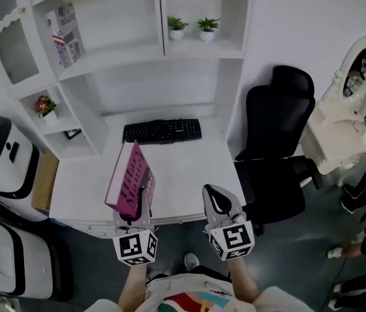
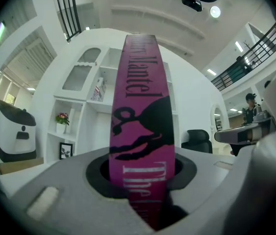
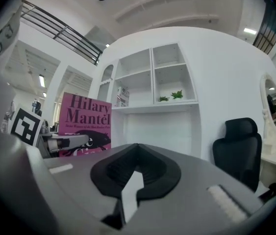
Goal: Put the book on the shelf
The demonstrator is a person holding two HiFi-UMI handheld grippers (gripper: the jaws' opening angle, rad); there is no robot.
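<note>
My left gripper (image 1: 141,205) clamps the book (image 1: 129,177) upright, right gripper (image 1: 217,201) closed and empty; next I must lift it to the shelf (image 1: 125,56).

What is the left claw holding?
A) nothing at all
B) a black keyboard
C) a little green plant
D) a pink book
D: the left claw is shut on the pink book, whose spine stands upright between its jaws.
</note>
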